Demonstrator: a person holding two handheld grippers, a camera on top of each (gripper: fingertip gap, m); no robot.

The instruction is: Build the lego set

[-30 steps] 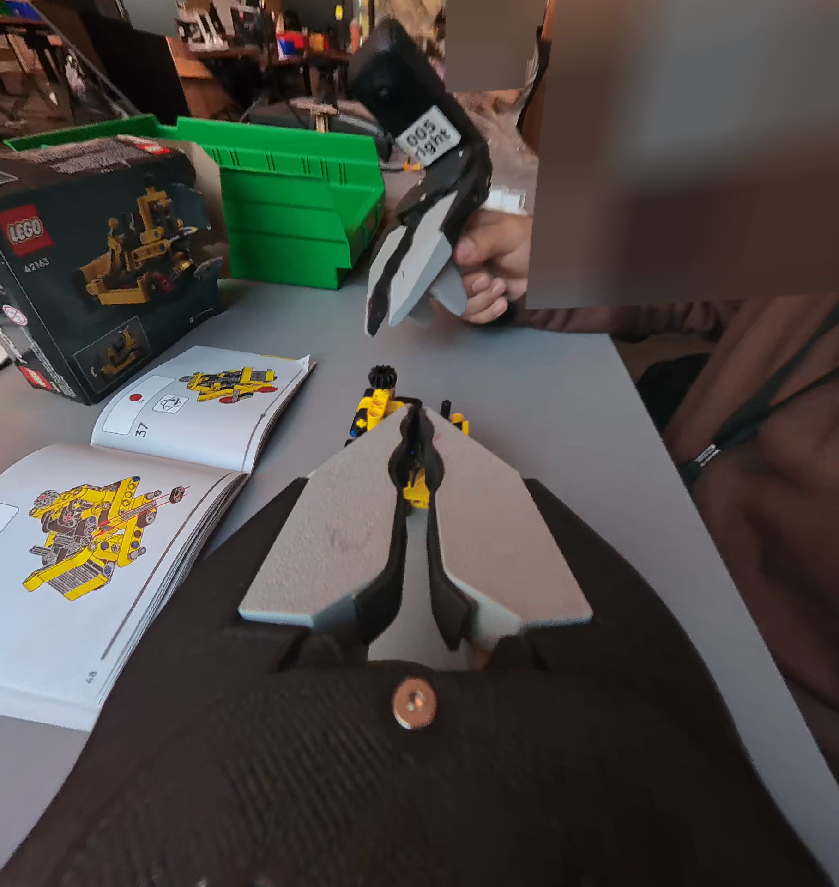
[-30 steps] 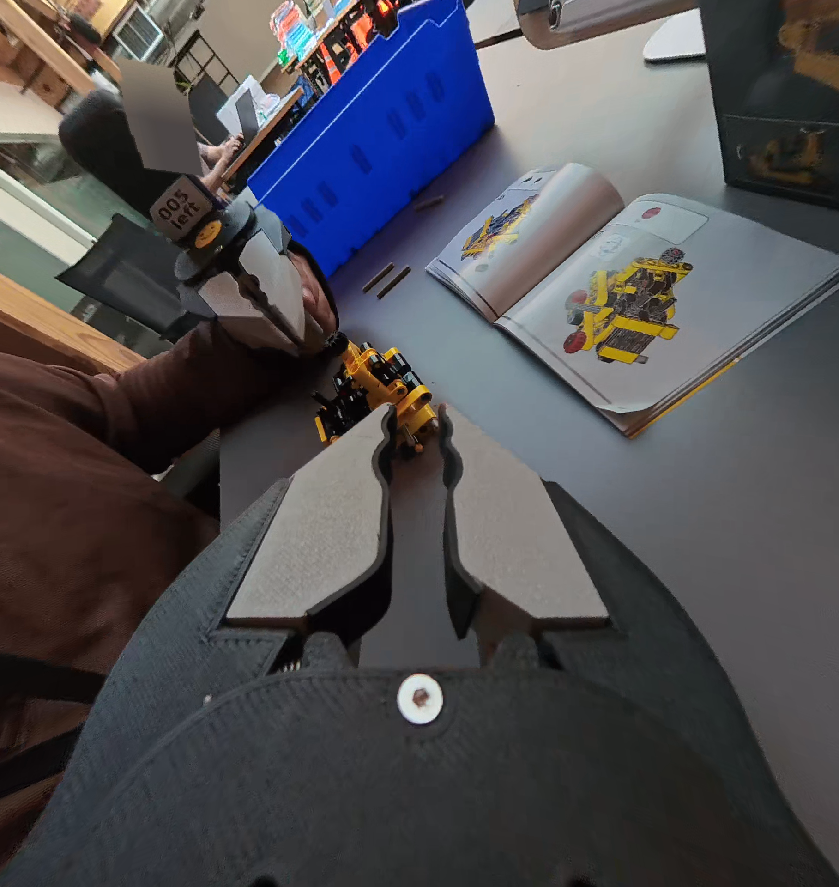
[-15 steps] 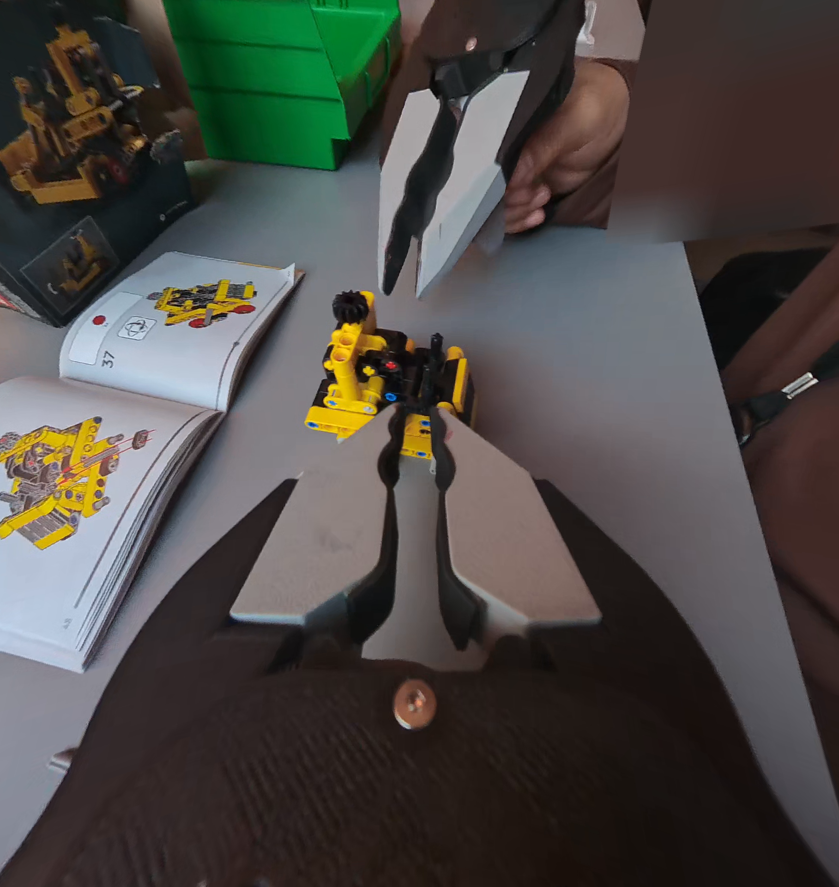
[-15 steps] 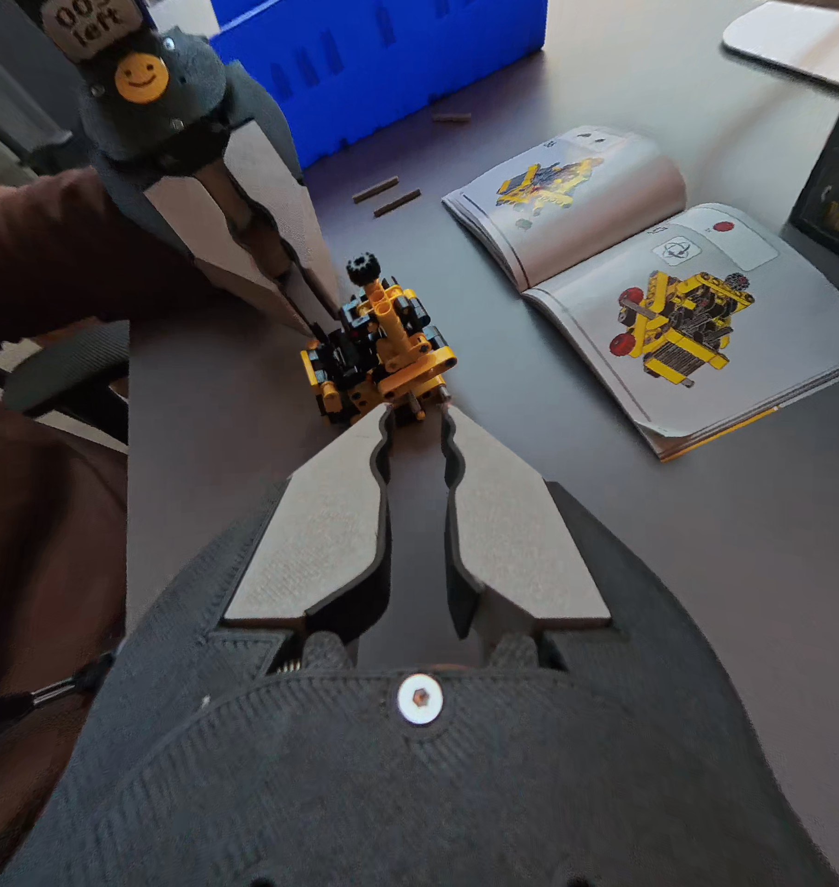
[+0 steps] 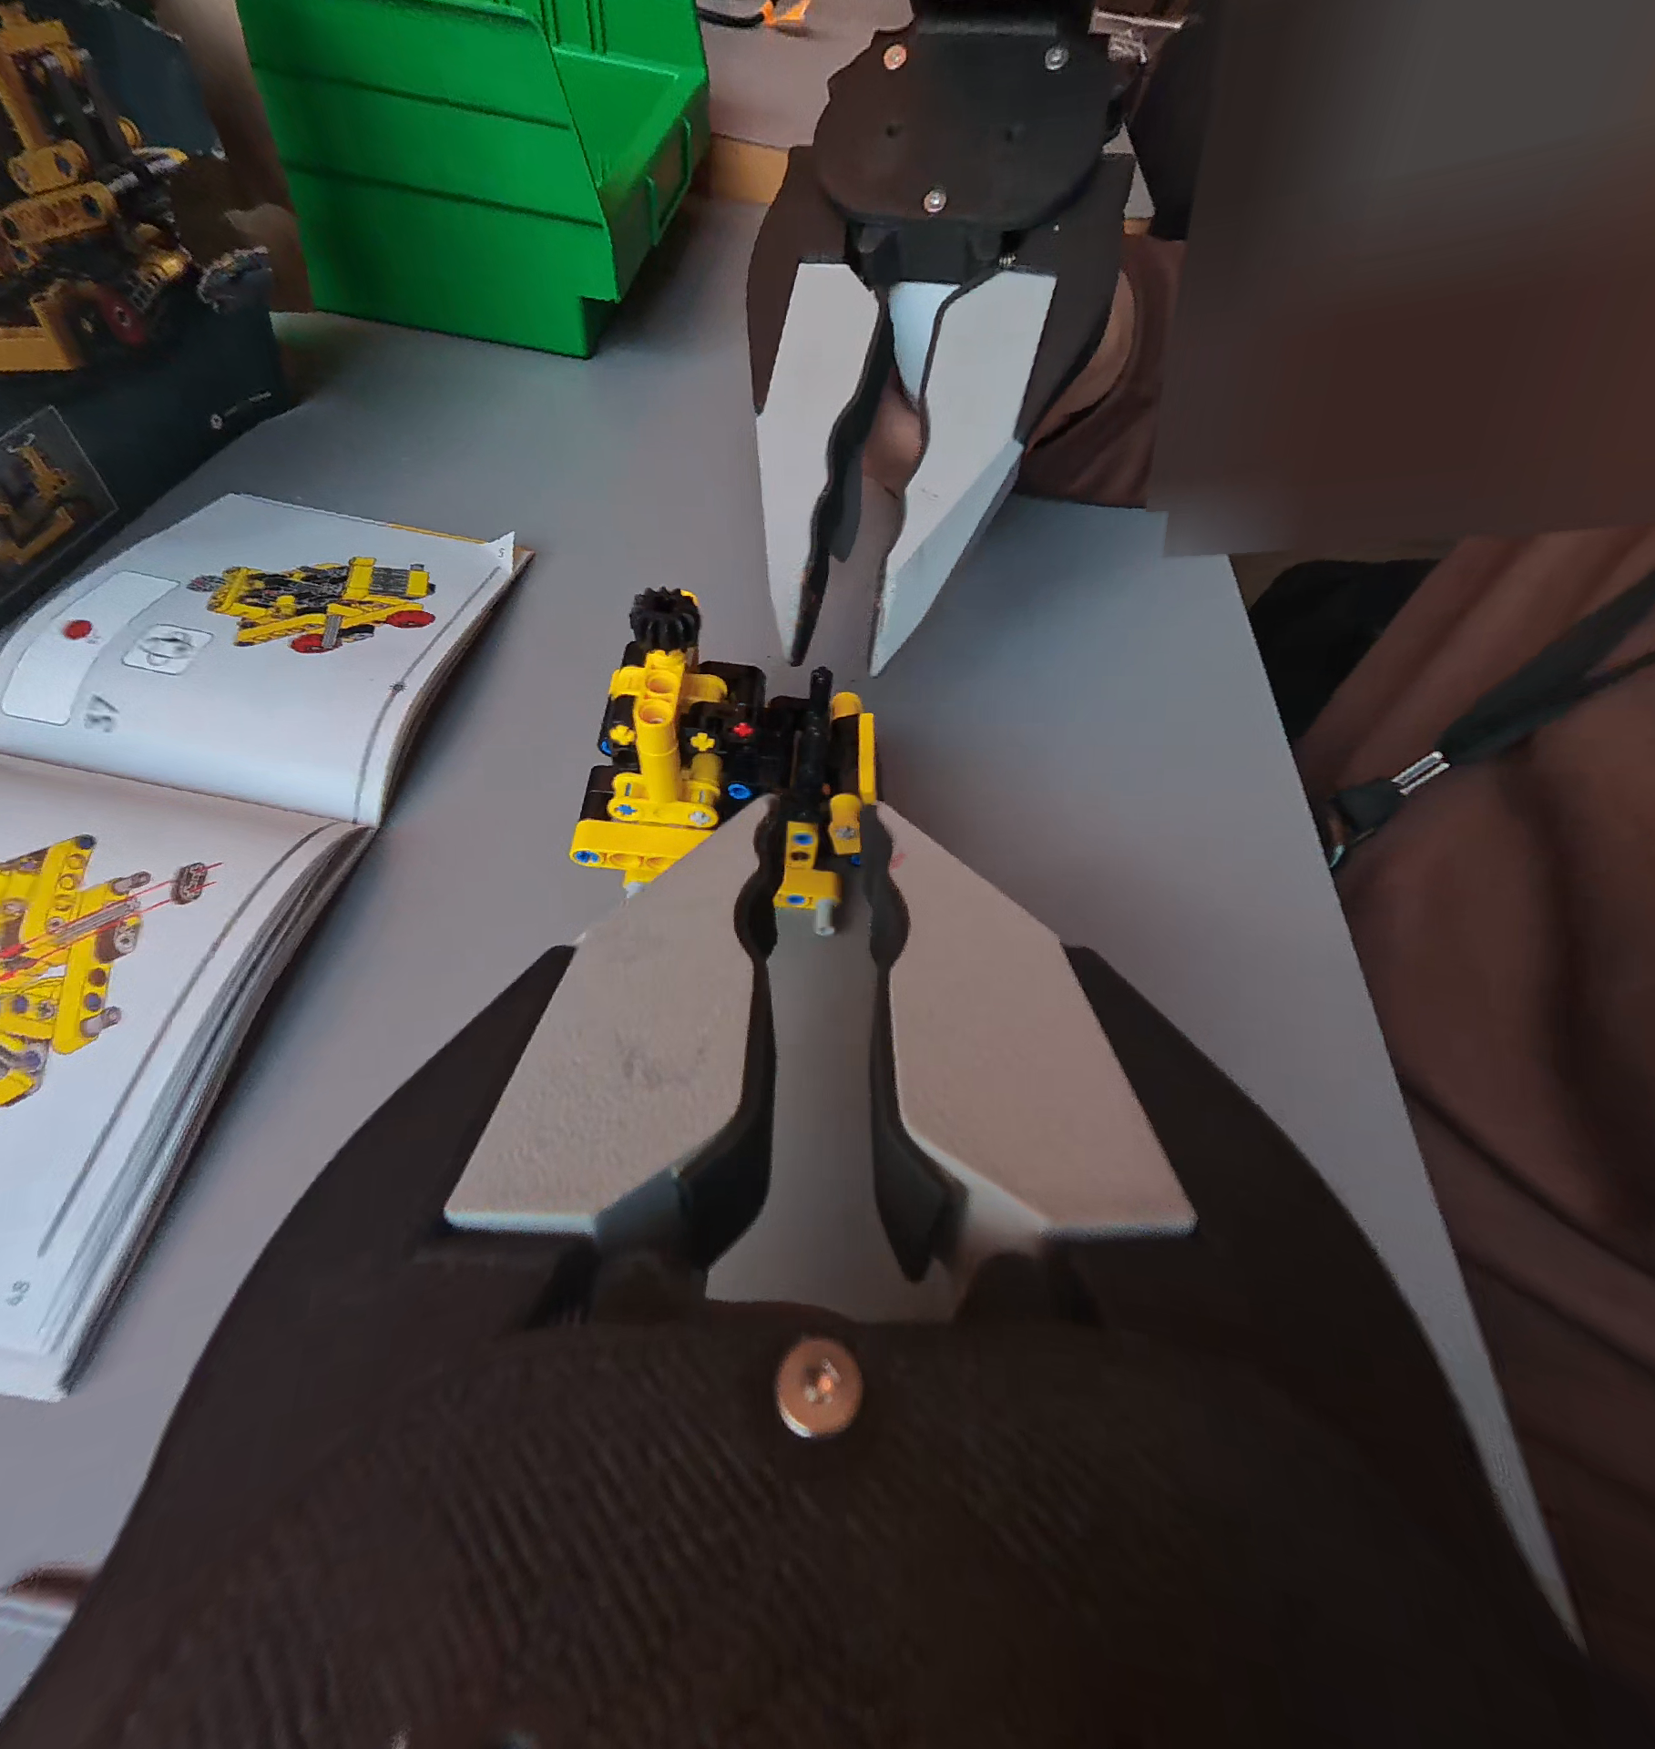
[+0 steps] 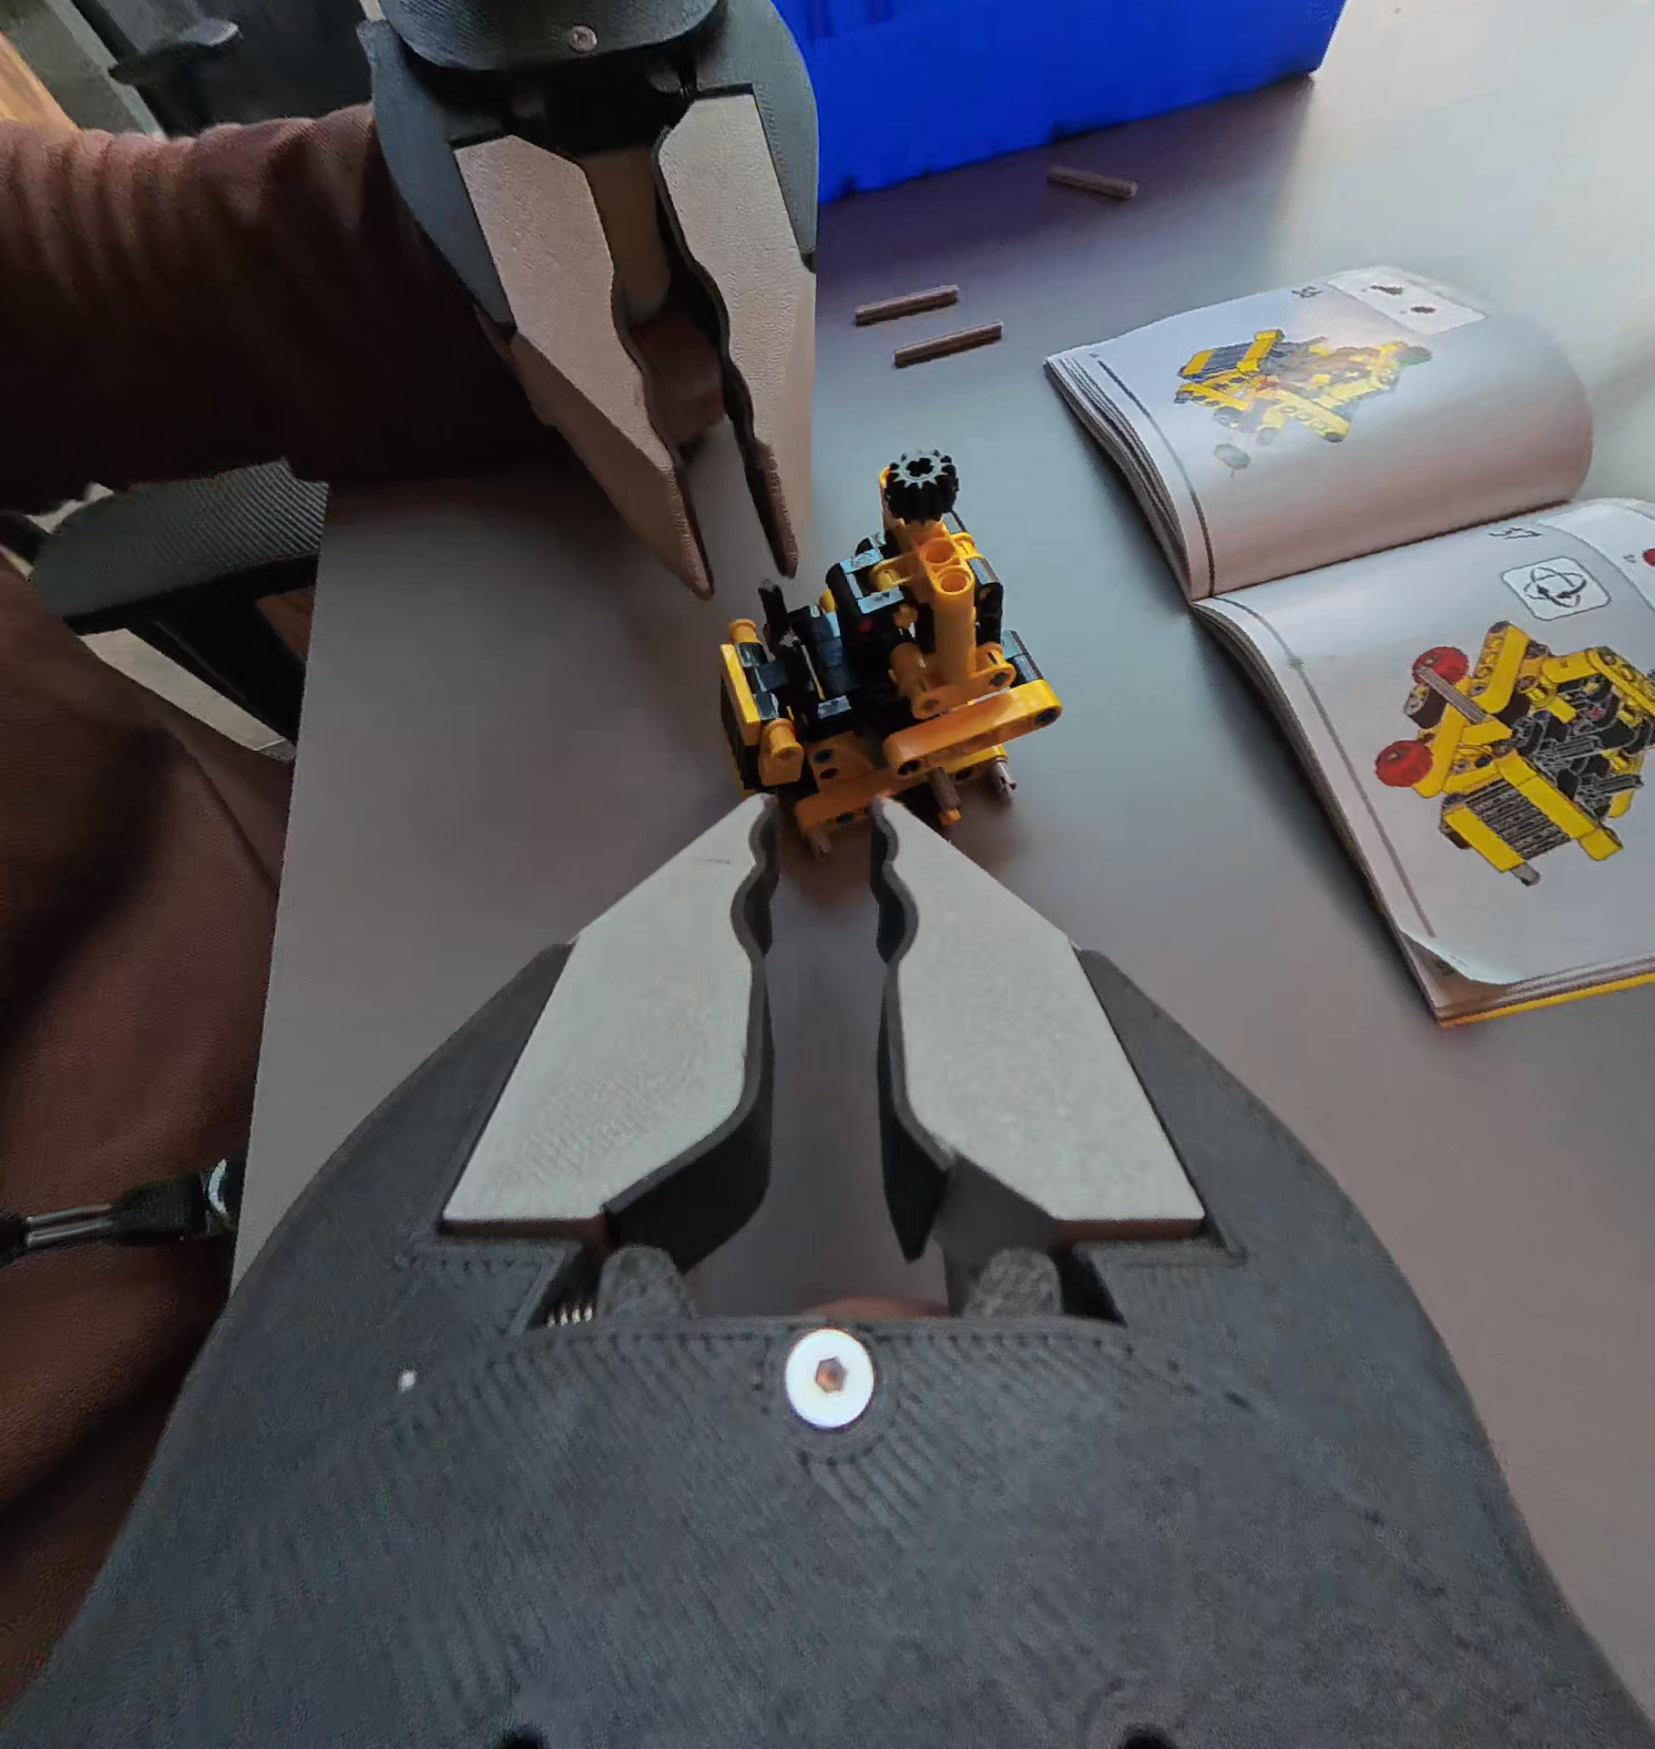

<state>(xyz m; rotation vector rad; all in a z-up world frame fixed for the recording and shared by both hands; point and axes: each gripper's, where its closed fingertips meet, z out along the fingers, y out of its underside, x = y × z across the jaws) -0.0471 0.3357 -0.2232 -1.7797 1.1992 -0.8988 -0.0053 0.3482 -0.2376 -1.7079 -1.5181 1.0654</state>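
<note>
A small yellow and black lego model (image 5: 710, 757) with a black gear on top stands on the grey table (image 5: 1041, 757). My left gripper (image 5: 819, 821) is open and empty, with its tips just over the model's near end. In the right wrist view it (image 6: 743, 575) hangs tips-down just behind the model (image 6: 880, 681), apart from it. My right gripper (image 6: 821, 812) is open and empty, its tips at the model's near edge. In the left wrist view it (image 5: 835, 658) points down just beyond the model.
An open instruction booklet (image 5: 237, 662) lies left of the model and also shows in the right wrist view (image 6: 1372, 568). A black set box (image 5: 66, 284) and a green bin (image 5: 483, 161) stand behind it. A blue bin (image 6: 1041, 66) and dark sticks (image 6: 946, 341) lie farther off. The table edge and the person's brown sleeve (image 6: 189, 312) are close by.
The left jaws, nearly closed around the model a second ago, have opened. Both grippers have tilted down and now face each other across the model, which stays on the table.
</note>
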